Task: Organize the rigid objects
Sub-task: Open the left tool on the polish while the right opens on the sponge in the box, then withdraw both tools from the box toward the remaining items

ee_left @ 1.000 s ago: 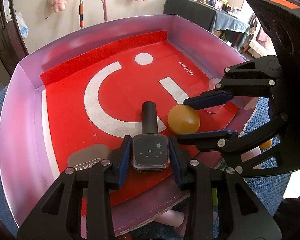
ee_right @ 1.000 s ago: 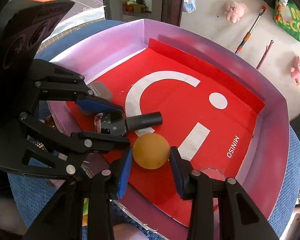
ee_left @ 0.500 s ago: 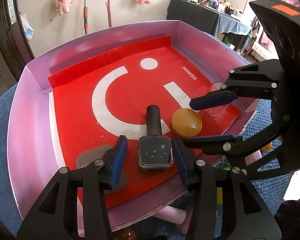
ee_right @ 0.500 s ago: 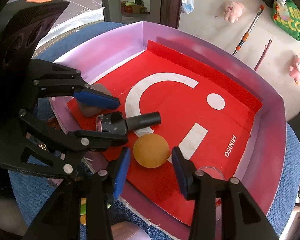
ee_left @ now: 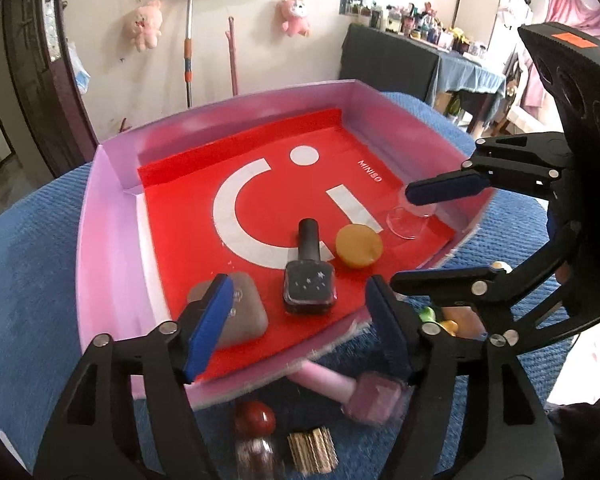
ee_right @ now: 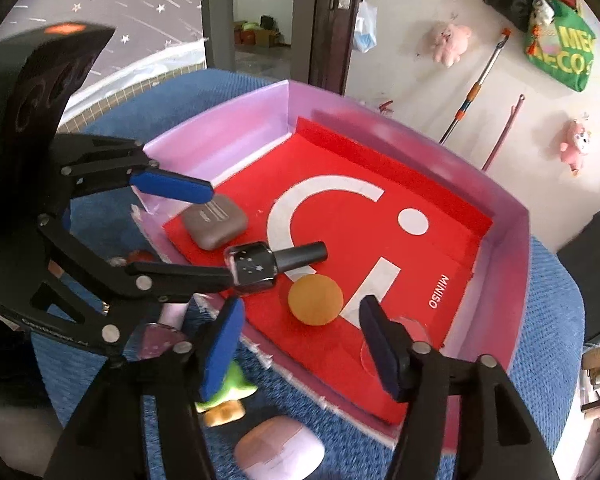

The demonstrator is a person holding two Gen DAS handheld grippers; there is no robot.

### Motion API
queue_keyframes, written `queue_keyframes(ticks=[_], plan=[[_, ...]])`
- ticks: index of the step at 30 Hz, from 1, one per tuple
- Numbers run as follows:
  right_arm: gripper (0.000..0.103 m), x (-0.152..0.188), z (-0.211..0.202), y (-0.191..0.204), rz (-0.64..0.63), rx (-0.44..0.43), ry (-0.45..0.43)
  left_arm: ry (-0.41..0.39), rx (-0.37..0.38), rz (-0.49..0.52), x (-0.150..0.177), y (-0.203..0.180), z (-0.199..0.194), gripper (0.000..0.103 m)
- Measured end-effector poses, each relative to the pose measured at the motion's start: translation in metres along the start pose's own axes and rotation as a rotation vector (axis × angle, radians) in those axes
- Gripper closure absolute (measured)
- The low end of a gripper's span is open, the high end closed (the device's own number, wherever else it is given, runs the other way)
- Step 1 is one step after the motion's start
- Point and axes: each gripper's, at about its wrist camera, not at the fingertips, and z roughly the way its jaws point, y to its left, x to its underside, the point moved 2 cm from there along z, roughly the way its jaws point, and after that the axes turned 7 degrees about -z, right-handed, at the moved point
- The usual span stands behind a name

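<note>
both tongs, left (ee_left: 296,312) and right (ee_right: 300,332), are hovering wide open (gripping nothing) over a tray (ee_left: 100,240) where a nail polish bottle (ee_left: 309,280) is lying, apparently sorted.

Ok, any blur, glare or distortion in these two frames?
Left wrist view: pink nail polish bottle and other items below the tray smear with motion blur; heavy fisheye bending. Right wrist view: green toy slightly soft, doorway bright; dark nail polish bottle sharp.

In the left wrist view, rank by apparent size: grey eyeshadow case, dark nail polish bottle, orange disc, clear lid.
1. Dark nail polish bottle, longest with its cap.
2. Grey eyeshadow case, partly hidden by a finger and nearer, so unsure against the bottle.
3. Orange disc and clear lid look alike.
</note>
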Motion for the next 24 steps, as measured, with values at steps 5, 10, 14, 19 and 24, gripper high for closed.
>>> queue_keyframes(ticks=[5, 10, 14, 19, 24], plan=[[0.024, 0.009, -0.032, 0.014, 0.038, 0.026, -0.052, -0.04, -0.001, -0.013, 0.015, -0.007, -0.029, 0.03], [0.014, 0.023, -0.059, 0.033, 0.087, 0.046, -0.096, -0.077, -0.013, -0.029, 0.033, -0.014, -0.053, 0.027], [0.009, 0.038, -0.078, 0.046, 0.137, 0.061, -0.127, -0.092, -0.022, -0.04, 0.049, -0.02, -0.066, 0.027], [0.005, 0.059, -0.096, 0.061, 0.207, 0.086, -0.159, -0.11, -0.04, -0.054, 0.073, -0.028, -0.076, 0.023], [0.001, 0.085, -0.104, 0.076, 0.271, 0.133, -0.166, -0.101, -0.061, -0.07, 0.098, -0.036, -0.077, 0.023]])
